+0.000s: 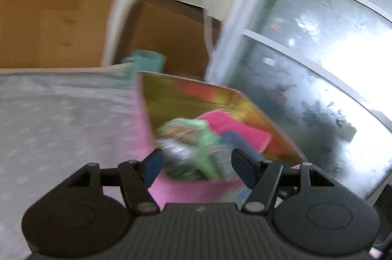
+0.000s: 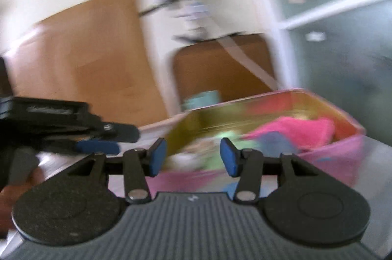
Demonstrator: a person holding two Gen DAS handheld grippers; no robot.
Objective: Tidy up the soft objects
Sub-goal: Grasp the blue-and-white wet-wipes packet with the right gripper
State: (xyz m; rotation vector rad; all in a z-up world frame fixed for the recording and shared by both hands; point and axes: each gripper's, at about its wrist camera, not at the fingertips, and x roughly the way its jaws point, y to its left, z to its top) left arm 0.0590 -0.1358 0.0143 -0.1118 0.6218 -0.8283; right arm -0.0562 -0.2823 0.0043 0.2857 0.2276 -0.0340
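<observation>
several soft items [image 1: 208, 135] are seen inside the pink box [image 1: 196, 189], centre frame; left gripper [image 1: 196, 165] and right gripper [image 2: 193, 154] jaws open, empty; remaining items not visible.

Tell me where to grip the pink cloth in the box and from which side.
Pinch the pink cloth at its raised near edge, coming down through the open top of the box. It lies flat against the far wall, so the walls block a sideways approach. Blur hides finer folds.
</observation>
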